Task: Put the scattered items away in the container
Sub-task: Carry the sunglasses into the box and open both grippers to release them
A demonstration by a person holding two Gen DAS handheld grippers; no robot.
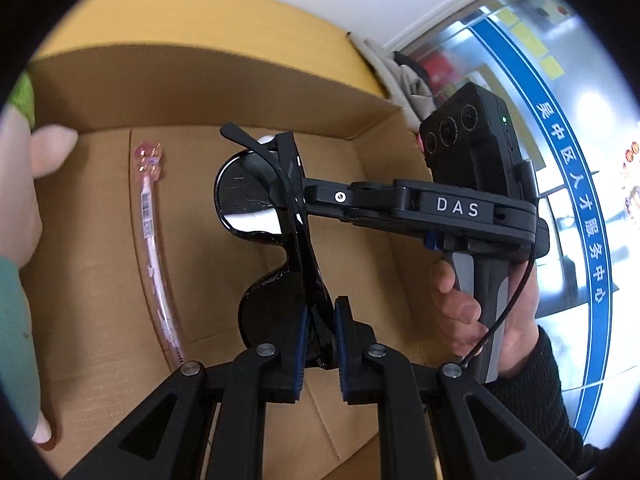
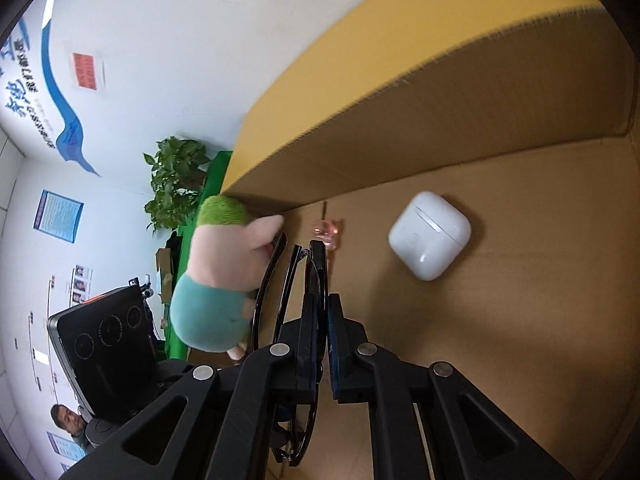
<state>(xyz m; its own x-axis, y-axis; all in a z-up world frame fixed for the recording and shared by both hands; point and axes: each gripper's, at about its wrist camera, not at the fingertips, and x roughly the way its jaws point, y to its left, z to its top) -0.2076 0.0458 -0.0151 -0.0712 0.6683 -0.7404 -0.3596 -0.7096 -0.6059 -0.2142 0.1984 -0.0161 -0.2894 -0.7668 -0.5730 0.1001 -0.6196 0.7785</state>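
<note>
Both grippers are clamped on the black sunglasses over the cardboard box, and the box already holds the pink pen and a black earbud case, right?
Nearly. The earbud case is white, not black, as the right wrist view shows. The rest holds: the left gripper and right gripper both clamp the black sunglasses over the cardboard box, with the pink pen inside.

left tongs [image 1: 320, 344] clamp sunglasses [image 1: 276, 240] | right tongs [image 1: 298, 184] pinch them | over box [image 1: 100, 240]
</note>
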